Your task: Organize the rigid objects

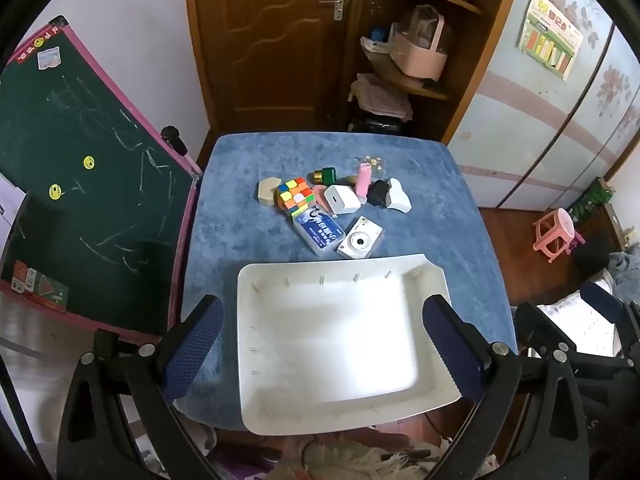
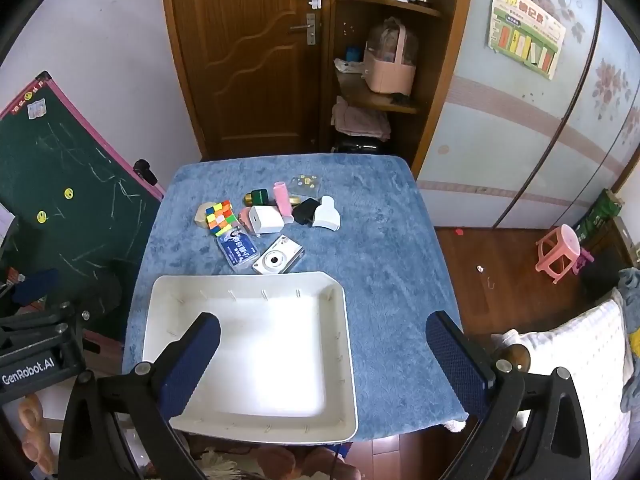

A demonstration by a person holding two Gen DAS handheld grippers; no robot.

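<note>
Rigid objects (image 2: 262, 222) lay heaped mid-table on the blue cloth (image 2: 384, 248) (cube, camera, charger among them), just beyond the white tray (image 2: 347, 344). Left gripper (image 1: 324, 344) and right gripper (image 2: 324, 364) hovered above it, jaws wide apart, holding nothing.

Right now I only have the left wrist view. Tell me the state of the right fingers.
Observer: The right gripper is open, with nothing between its fingers.
Operator: Say what they hang over.
Observer: One hangs over the white tray, the other over the blue cloth to the right of it.
Operator: Check the floor beyond the table's right side.
Observer: A red scrap and a small white bit lie on the wooden floor.
</note>
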